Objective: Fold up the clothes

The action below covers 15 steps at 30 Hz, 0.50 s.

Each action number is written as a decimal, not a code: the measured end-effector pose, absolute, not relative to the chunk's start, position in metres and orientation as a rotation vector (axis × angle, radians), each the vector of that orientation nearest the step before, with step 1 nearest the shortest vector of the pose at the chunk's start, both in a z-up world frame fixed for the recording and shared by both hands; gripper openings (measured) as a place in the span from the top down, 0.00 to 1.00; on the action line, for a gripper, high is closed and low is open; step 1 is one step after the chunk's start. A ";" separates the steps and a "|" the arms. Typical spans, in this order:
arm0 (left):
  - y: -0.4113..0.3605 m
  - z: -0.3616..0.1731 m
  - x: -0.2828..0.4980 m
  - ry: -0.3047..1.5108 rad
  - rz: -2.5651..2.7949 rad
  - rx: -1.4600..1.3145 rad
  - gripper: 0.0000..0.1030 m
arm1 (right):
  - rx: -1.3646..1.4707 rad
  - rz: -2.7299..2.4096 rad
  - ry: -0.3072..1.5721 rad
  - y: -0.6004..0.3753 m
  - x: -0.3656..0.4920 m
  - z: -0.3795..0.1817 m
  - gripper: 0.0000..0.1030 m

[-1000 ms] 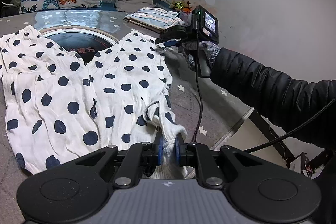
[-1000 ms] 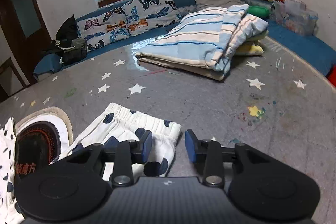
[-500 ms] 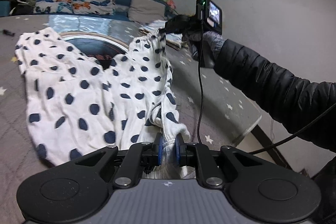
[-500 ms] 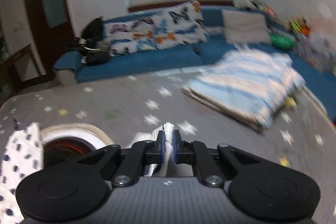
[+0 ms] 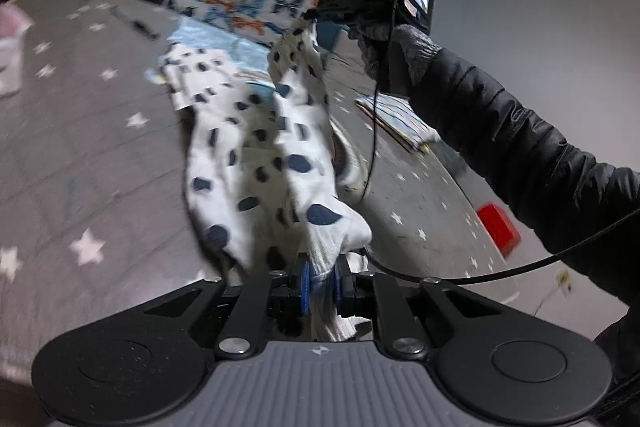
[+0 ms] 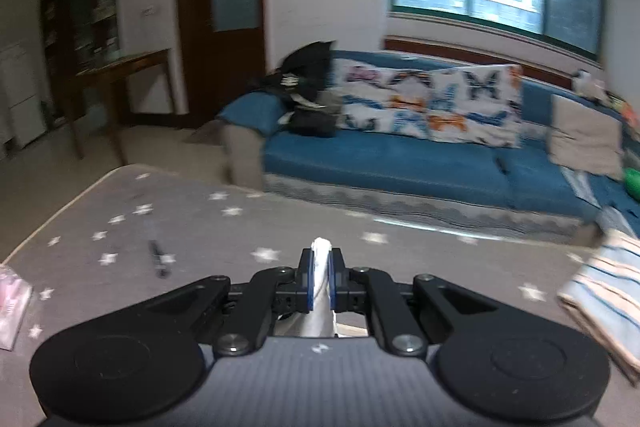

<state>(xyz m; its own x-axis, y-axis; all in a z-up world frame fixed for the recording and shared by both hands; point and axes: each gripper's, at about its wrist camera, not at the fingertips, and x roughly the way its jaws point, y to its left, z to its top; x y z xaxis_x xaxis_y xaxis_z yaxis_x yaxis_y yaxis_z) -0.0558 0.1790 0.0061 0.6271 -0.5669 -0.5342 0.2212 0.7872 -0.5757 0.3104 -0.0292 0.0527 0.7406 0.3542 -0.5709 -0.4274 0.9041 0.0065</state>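
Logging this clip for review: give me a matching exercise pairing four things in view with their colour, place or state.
Things:
1. polka-dot garment
2. sofa
3. striped folded cloth
4. pen

States:
A. blue, under the window
B. lying alone among the star prints
C. lifted, pinched by the left hand-held gripper and the right hand-held gripper
D. resting at the table's right edge

Pairs: 1-C, 2-A, 3-D, 4-B

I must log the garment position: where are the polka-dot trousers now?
In the left wrist view, the polka-dot trousers hang stretched above the star-patterned table, between the left gripper and the right gripper.
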 end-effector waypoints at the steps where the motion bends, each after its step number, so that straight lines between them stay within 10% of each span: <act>1: 0.183 0.005 -0.059 0.770 -0.460 -0.506 0.87 | -0.140 0.448 0.601 -0.014 0.311 0.049 0.94; 15: 0.191 -0.004 -0.081 0.838 -0.409 -0.529 0.87 | -0.254 0.633 0.687 0.084 0.288 0.015 0.83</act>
<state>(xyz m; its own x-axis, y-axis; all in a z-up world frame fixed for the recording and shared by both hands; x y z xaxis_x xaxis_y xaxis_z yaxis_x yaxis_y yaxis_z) -0.0807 0.1912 -0.0038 0.6050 -0.5364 -0.5884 0.1338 0.7970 -0.5890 0.2883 0.0838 0.0153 0.5965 0.4580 -0.6591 -0.6191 0.7851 -0.0148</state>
